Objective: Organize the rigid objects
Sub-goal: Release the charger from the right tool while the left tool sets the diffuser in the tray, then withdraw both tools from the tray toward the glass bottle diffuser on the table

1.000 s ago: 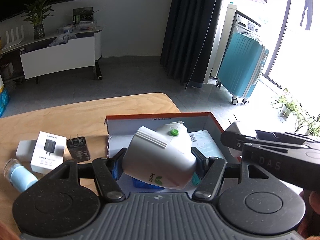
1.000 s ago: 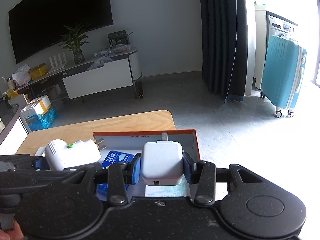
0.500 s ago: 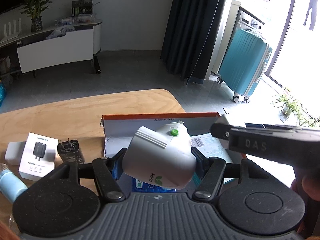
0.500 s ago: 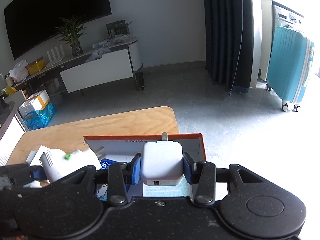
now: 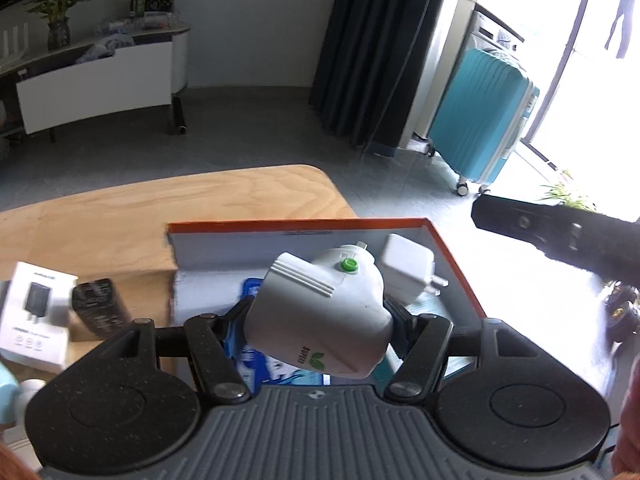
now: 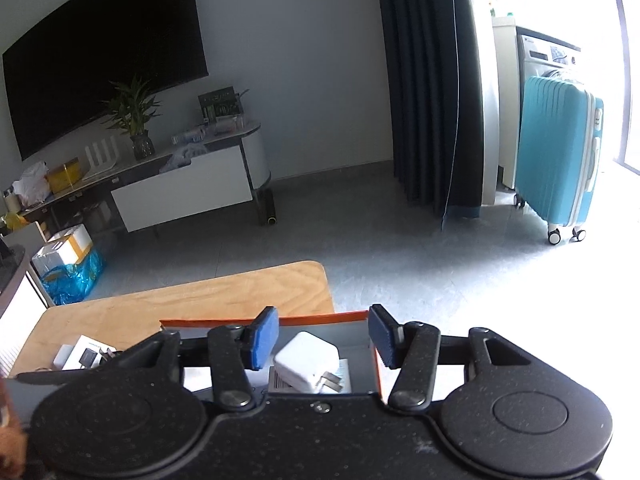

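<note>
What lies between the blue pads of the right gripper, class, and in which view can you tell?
Nothing: the right gripper has just opened, and its pads stand apart. The white charger lies below in the orange box, seen in the right wrist view.

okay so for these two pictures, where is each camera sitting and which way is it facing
Left wrist view: sits on the left tool, looking forward and down over the orange box; its pads clamp the white plug; the right tool's black tip shows at right.
Right wrist view: sits on the right tool, jaws just opened and empty, above the white charger lying in the box.
Shared: box, charger, wooden table, blue suitcase.
</note>
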A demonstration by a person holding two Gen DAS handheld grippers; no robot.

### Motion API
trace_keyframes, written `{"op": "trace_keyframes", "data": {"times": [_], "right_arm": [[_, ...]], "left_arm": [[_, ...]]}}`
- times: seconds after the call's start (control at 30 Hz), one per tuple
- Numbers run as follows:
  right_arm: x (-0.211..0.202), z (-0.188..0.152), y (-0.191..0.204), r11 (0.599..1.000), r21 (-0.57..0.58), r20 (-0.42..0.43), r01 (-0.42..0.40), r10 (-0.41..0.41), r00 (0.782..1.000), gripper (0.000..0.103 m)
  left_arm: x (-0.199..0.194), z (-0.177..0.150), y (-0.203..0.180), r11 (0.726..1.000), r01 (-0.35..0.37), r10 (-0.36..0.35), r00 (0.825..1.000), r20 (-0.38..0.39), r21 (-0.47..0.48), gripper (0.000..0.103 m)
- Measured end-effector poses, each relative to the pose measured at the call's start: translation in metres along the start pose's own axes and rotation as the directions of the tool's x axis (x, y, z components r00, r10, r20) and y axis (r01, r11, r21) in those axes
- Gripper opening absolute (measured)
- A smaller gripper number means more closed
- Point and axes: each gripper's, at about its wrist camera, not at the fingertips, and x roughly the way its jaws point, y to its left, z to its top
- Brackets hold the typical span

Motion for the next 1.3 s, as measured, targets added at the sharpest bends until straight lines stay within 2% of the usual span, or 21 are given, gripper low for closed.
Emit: {"op": "trace_keyframes", "data": {"times": [0.07, 0.1, 0.13, 0.27, 0.4, 0.7, 0.93, 1.3], "right_arm": [[-0.006, -0.001, 0.001, 1.000, -0.010, 0.009, 0.012, -0.012, 1.000, 0.063], [-0.009, -0.001, 0.001, 1.000, -0.011, 0.013, 0.014, -0.014, 1.000, 0.063], [-0.012, -0.002, 0.002, 1.000, -0.007, 0.015, 0.010, -0.010, 1.000, 0.064], [-0.019, -0.005, 0.008, 1.000, -0.006, 0.014, 0.001, -0.001, 1.000, 0.067], [-0.028, -0.011, 0.017, 1.000, -0.014, 0.015, 0.001, -0.001, 1.000, 0.077], [-0.049, -0.025, 0.034, 1.000, -0.019, 0.009, -0.012, 0.012, 1.000, 0.086], [-0.060, -0.034, 0.056, 0.999, -0.042, -0.006, -0.031, 0.031, 0.999, 0.087], [-0.062, -0.045, 0.093, 0.994, -0.077, -0.035, -0.078, 0.076, 0.997, 0.088]], "left_arm": [[0.001, 0.002, -0.002, 1.000, 0.016, -0.016, 1.000, -0.003, -0.004, 0.069], [0.001, 0.002, -0.002, 1.000, 0.018, -0.018, 1.000, -0.005, -0.007, 0.076], [-0.002, 0.002, -0.002, 1.000, 0.023, -0.023, 1.000, 0.000, -0.011, 0.078], [-0.014, 0.002, 0.004, 1.000, 0.012, -0.012, 1.000, 0.013, -0.019, 0.078], [-0.031, 0.000, 0.013, 0.999, -0.029, 0.029, 0.999, 0.019, -0.030, 0.079], [-0.070, -0.008, 0.029, 0.991, -0.129, 0.129, 0.991, 0.019, -0.033, 0.087], [-0.095, -0.018, 0.041, 0.982, -0.185, 0.186, 0.982, 0.032, -0.024, 0.091], [-0.117, -0.034, 0.071, 0.972, -0.225, 0.227, 0.974, 0.025, -0.065, 0.091]]}}
